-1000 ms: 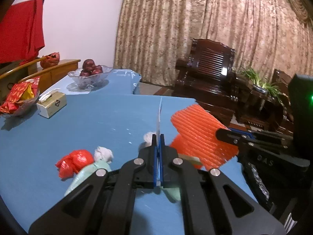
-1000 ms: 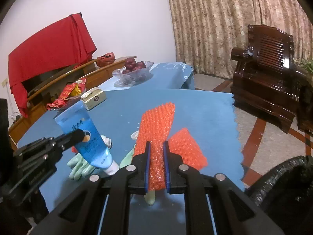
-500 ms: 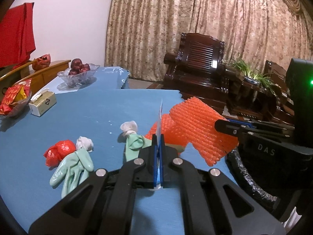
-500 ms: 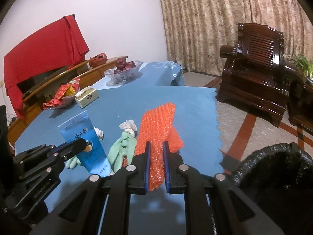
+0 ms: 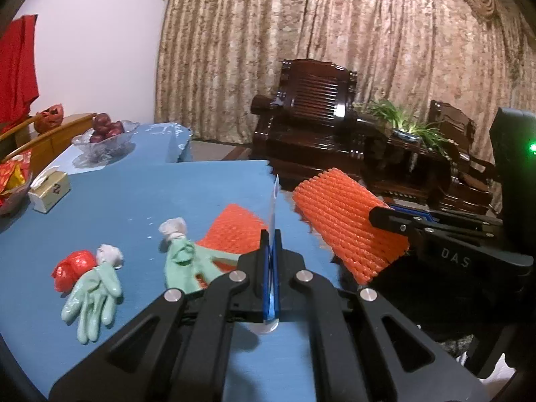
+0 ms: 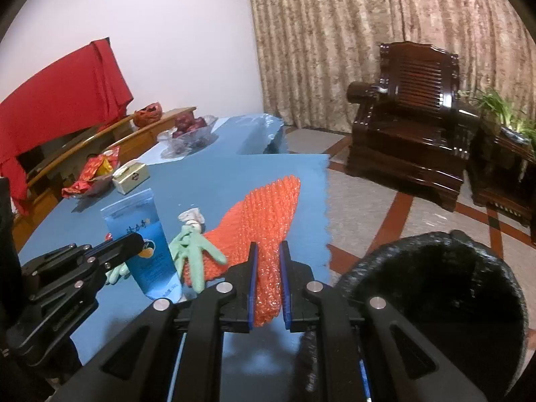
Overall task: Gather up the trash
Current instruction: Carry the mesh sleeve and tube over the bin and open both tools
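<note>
My left gripper (image 5: pixel 272 234) is shut on a blue tube (image 6: pixel 144 241), seen edge-on in the left wrist view (image 5: pixel 274 201), held upright above the blue table (image 5: pixel 134 194). My right gripper (image 6: pixel 267 248) is shut on an orange foam net (image 6: pixel 271 214), which also shows in the left wrist view (image 5: pixel 348 221), near the table's right edge. A black trash bag (image 6: pixel 435 284) gapes open just right of the right gripper. On the table lie a second orange net (image 5: pixel 234 227), two green gloves (image 5: pixel 93 288) (image 5: pixel 187 264), a red wrapper (image 5: pixel 70 268) and white paper wads (image 5: pixel 172 226).
A small box (image 5: pixel 50 191), a snack dish (image 5: pixel 10 181) and a glass fruit bowl (image 5: pixel 104 134) stand at the table's far left. Dark wooden armchairs (image 5: pixel 311 127) and a plant (image 5: pixel 408 127) stand beyond the table on the tiled floor (image 6: pixel 368 201).
Both grippers have moved right and back with their loads. The orange net has come off the table toward the trash bag, which now fills more of the right wrist view.
</note>
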Demonstrator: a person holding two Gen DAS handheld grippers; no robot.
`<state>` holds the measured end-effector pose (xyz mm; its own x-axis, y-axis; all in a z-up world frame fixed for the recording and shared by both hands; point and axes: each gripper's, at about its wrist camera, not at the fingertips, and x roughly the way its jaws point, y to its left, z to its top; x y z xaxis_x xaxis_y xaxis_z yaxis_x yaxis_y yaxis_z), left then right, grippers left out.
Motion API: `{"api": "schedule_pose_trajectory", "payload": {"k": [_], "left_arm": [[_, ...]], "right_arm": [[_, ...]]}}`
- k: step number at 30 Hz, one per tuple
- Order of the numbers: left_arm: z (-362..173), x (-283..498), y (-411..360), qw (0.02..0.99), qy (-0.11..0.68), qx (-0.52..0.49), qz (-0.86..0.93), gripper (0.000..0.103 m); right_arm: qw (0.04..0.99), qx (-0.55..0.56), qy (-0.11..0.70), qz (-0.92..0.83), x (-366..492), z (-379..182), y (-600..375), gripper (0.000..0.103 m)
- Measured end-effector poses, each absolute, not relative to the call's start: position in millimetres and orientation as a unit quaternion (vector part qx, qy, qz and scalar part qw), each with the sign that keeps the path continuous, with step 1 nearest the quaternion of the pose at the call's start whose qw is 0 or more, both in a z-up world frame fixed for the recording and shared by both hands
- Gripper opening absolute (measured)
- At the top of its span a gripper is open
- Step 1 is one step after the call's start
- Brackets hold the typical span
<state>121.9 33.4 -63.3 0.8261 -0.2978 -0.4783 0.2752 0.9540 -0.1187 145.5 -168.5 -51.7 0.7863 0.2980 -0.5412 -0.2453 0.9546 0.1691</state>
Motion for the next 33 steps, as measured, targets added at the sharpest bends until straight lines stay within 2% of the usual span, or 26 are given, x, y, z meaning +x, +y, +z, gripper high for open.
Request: {"api": "schedule_pose_trajectory", "payload": {"k": [16, 33], "left_arm": [[-64, 124, -54, 0.936, 0.254, -0.014, -0.243, 0.001], [-101, 134, -155, 0.901, 0.293, 0.003, -0.321, 0.001]], "right_arm": [[0.953, 0.058, 0.294, 0.048, 105, -55, -255, 0.012], [0.933, 0.096, 0.343, -0.044, 76, -103, -337, 0.012]]}}
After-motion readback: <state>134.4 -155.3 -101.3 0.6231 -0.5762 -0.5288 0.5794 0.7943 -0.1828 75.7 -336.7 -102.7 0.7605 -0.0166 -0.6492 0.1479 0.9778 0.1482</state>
